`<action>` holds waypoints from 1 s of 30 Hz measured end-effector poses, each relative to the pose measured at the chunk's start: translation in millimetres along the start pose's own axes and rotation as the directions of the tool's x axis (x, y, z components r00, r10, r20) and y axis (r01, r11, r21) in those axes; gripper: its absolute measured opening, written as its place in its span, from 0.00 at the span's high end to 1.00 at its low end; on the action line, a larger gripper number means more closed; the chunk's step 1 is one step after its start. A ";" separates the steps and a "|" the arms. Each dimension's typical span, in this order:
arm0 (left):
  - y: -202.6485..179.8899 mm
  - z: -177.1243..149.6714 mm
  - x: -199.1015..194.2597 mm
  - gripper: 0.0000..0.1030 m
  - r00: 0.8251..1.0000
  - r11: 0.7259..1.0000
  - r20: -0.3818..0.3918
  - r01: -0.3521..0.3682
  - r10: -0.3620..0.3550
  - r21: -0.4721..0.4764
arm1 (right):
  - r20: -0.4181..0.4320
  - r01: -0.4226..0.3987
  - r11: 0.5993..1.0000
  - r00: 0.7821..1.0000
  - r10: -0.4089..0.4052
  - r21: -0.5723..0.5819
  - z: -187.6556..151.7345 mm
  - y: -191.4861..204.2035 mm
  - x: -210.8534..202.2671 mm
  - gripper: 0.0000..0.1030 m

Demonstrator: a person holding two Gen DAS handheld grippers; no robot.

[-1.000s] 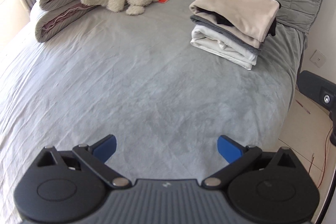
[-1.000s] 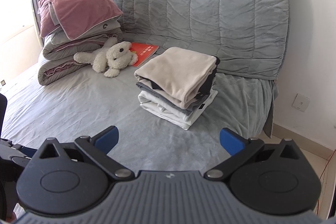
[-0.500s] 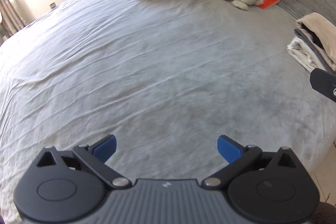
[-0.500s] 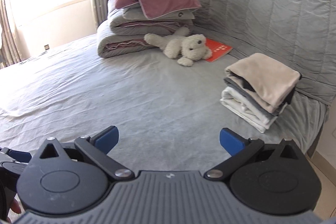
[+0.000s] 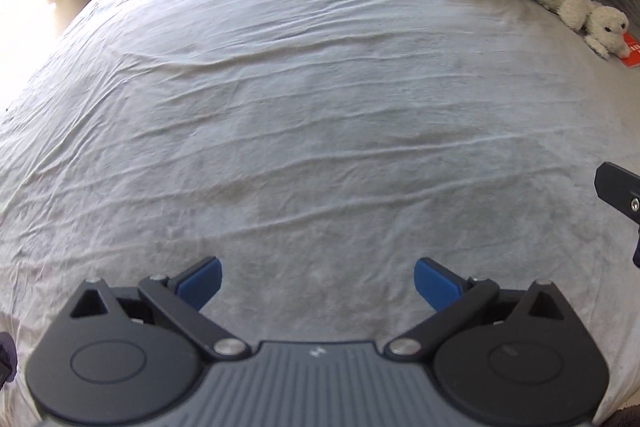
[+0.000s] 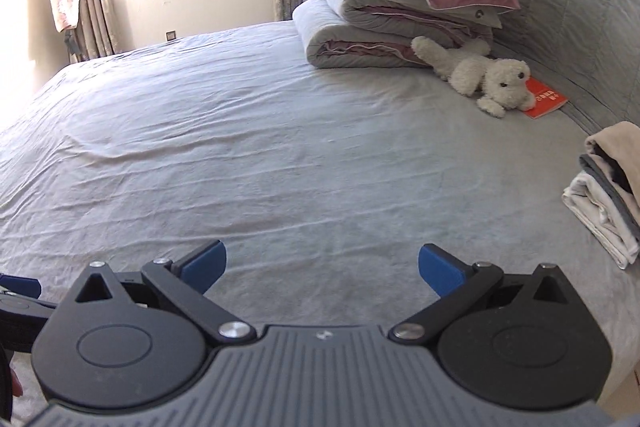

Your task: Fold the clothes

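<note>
The wide grey sheet point(image 6: 280, 155) lies bare across the middle. Along the far side sit quilts point(image 6: 384, 31), a plush dog point(image 6: 480, 75) touching a red booklet point(image 6: 544, 103); folded clothes point(image 6: 604, 203) block the right edge.

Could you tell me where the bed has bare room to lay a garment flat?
The wide middle of the bedsheet is bare, from both open grippers to the window-side edge. It is crowded along the headboard: folded quilts, plush dog, red booklet, and folded clothes stack.
</note>
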State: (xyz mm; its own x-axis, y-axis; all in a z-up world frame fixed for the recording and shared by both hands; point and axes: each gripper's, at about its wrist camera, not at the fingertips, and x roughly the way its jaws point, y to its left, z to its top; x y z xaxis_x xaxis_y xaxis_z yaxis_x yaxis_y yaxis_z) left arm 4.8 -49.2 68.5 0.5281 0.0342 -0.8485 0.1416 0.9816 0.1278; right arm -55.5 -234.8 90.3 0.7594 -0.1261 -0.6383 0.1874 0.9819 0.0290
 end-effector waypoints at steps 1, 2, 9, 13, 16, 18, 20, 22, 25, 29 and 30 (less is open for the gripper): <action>6.3 -1.6 3.5 0.01 1.000 1.000 0.001 -0.007 0.007 -0.011 | -0.001 -0.006 1.000 1.000 0.006 -0.011 -1.4 7.2 4.4 0.00; 10.9 -2.7 6.7 0.01 1.000 1.000 0.003 -0.008 0.008 -0.022 | -0.002 -0.012 1.000 1.000 0.012 -0.020 -3.1 14.0 8.7 0.00; 45.5 -30.7 49.5 0.01 0.987 0.991 0.136 -0.072 0.088 -0.116 | 0.092 -0.077 0.997 0.993 0.078 -0.007 -30.0 43.2 47.3 0.00; 61.7 -50.5 79.2 0.01 0.975 0.981 0.180 -0.097 0.128 -0.170 | 0.134 -0.066 0.997 0.988 0.071 -0.038 -51.4 55.4 67.9 0.00; 67.8 -60.5 92.3 0.01 0.972 0.975 0.192 -0.092 0.132 -0.203 | 0.152 -0.077 0.993 0.984 0.090 -0.088 -63.7 64.7 78.0 0.00; 69.5 -64.5 96.3 0.01 0.968 0.972 0.211 -0.086 0.134 -0.219 | 0.162 -0.090 0.989 0.981 0.109 -0.118 -68.9 71.0 82.5 0.00; 69.8 -66.6 98.4 0.01 0.963 0.971 0.231 -0.084 0.136 -0.225 | 0.169 -0.097 0.986 0.978 0.120 -0.138 -72.7 75.8 86.4 0.00; 69.1 -68.7 100.3 0.00 0.958 0.971 0.249 -0.085 0.142 -0.224 | 0.175 -0.099 0.983 0.976 0.126 -0.156 -77.1 80.3 90.1 0.00; 65.3 -73.9 102.7 0.00 0.947 0.974 0.281 -0.099 0.154 -0.203 | 0.175 -0.096 0.981 0.976 0.125 -0.167 -83.6 82.8 95.8 0.00; 62.2 -80.7 103.8 0.00 0.933 0.974 0.318 -0.108 0.168 -0.198 | 0.127 -0.085 0.982 0.986 0.108 -0.171 -89.8 84.3 107.2 0.00; 62.3 -81.5 103.9 0.00 0.931 0.974 0.322 -0.107 0.169 -0.200 | 0.106 -0.076 0.983 0.990 0.095 -0.169 -90.3 83.9 111.0 0.00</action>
State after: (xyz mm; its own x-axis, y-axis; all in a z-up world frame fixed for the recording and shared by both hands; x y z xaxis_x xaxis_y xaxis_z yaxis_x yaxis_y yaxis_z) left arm 0.2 30.8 -53.6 0.7857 0.1368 -0.6033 -0.0860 0.9899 0.1126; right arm -11.7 -153.6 -47.5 0.8355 -0.0467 -0.5474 0.0209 0.9984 -0.0533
